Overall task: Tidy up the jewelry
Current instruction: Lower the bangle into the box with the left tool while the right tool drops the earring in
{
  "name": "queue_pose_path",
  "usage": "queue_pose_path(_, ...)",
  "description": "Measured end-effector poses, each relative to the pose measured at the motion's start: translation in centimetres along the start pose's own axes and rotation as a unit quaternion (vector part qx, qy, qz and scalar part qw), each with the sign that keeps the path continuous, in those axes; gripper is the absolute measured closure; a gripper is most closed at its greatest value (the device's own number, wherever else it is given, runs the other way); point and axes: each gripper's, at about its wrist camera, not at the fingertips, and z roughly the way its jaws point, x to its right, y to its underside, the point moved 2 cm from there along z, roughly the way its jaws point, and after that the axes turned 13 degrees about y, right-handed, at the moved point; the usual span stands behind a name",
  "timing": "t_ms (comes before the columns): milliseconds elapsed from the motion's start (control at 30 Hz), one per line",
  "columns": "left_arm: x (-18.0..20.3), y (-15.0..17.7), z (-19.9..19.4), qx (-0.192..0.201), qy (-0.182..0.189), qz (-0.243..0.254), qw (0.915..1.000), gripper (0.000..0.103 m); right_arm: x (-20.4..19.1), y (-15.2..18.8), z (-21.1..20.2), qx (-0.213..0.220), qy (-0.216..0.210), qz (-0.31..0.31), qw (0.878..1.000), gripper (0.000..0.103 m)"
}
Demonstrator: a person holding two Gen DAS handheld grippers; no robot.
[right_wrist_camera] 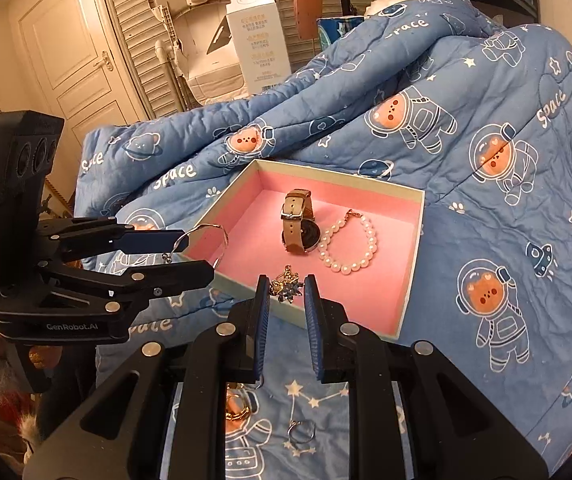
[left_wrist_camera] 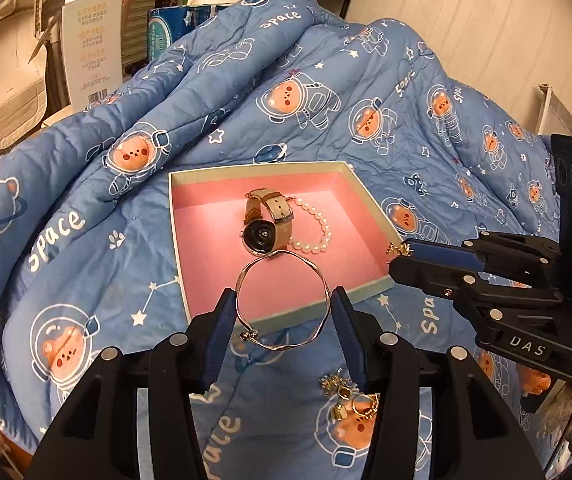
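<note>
Left gripper point(left_wrist_camera: 284, 308): fills the bottom of its own view, pointing forward and slightly down at the near edge of the box; fingers point(left_wrist_camera: 222, 332) set fairly wide, pads pressed on either side of the bangle.
Bangle point(left_wrist_camera: 282, 300): thin silver hoop with a twist, held between the left pads, its far half over the near rim of the box, its beaded ends toward the camera.
Right gripper point(right_wrist_camera: 286, 292): low in its own view, aimed at the near wall of the box; fingers point(right_wrist_camera: 260, 320) narrow, closed on the brooch at their tips. Seen from the left wrist, it reaches in level from the right, tips at the box's right corner.
Brooch point(right_wrist_camera: 284, 286): small gold and silver cluster, pinched at the right fingertips, just over the near rim.
Box point(left_wrist_camera: 381, 216): shallow, pale rim, pink lining, lying on the quilt.
Watch point(left_wrist_camera: 264, 224): tan strap, dark round back up, near the middle of the box.
Pearl bracelet point(right_wrist_camera: 349, 246): inside the box, touching the watch on its right side.
Gold rings point(left_wrist_camera: 355, 400): small pile on the quilt, below the left gripper's right finger, outside the box.
Silver ring point(right_wrist_camera: 299, 432): on the quilt between the right gripper's arms, outside the box.
Quilt point(left_wrist_camera: 86, 240): blue, astronaut bears, rumpled high behind the box.
</note>
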Motion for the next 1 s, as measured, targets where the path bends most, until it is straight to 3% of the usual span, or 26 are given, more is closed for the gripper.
queue_pose_path(233, -1.6, -2.8, 3.4, -0.077, 0.005, 0.010, 0.9970, 0.055, 1.2, -1.9, 3.9, -0.064, -0.002, -0.009, 0.998, 0.085)
queue_pose_path(467, -2.5, -3.1, 6.7, -0.157, 0.001, 0.023, 0.9873, 0.055, 1.8, -2.7, 6.7, -0.106, 0.011, -0.050, 0.993, 0.085)
queue_pose_path(800, -2.0, -3.0, 8.9, -0.211, 0.001, 0.056, 0.9758, 0.055, 0.7, -3.0, 9.8, -0.154, 0.014, -0.122, 0.980, 0.085)
queue_pose_path(1000, -2.7, -3.0, 9.1, -0.213, 0.004, 0.044, 0.9761, 0.055, 0.6, -2.7, 11.0, -0.188, 0.003, -0.135, 0.973, 0.085)
